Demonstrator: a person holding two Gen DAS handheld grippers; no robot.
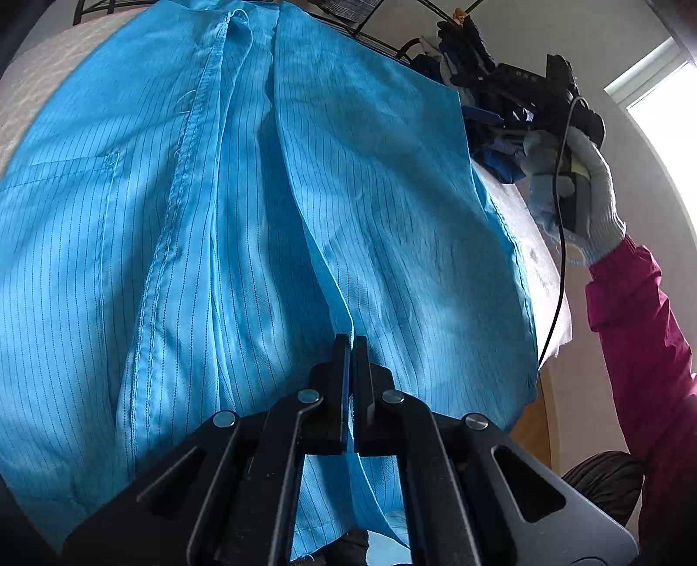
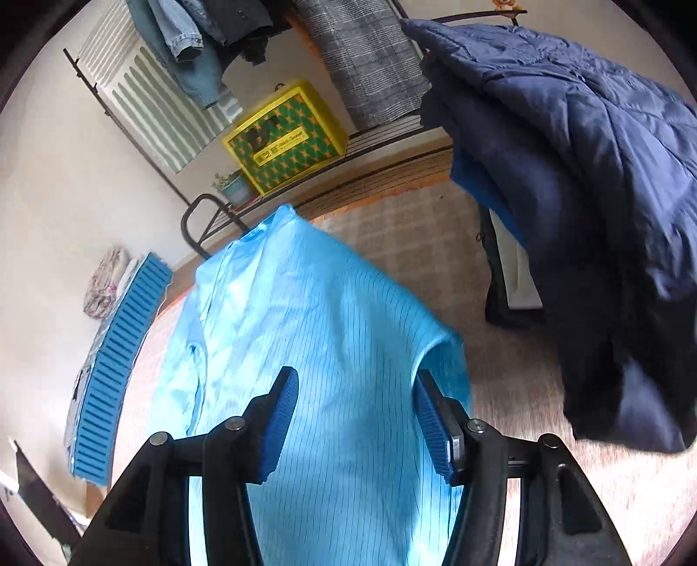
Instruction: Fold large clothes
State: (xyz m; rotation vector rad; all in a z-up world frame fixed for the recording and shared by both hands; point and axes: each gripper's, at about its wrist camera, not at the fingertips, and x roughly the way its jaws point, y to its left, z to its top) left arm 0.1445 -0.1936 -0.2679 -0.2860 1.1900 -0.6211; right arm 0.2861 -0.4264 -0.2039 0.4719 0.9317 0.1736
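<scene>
A light blue pinstriped garment [image 1: 244, 226] lies spread over a pale padded surface [image 1: 48, 78]. My left gripper [image 1: 352, 341] is shut on a raised fold of it near the hem, and blue cloth shows between the pads. In the right wrist view the same garment [image 2: 313, 313] lies below my right gripper [image 2: 357, 375]. That gripper is open, its blue ribbed pads [image 2: 281, 418] wide apart and not pressing the cloth. In the left wrist view, a white-gloved hand [image 1: 583, 204] with a pink sleeve [image 1: 640, 331] holds the right tool above the garment's right edge.
A dark navy quilted jacket [image 2: 588, 174] is heaped at the right, beside the garment. Behind stand a yellow patterned box [image 2: 285, 135], a small plant pot [image 2: 237, 187], a black metal rack [image 2: 209, 217] and hanging clothes [image 2: 191, 39]. A blue ribbed strip [image 2: 117, 361] lies at the left.
</scene>
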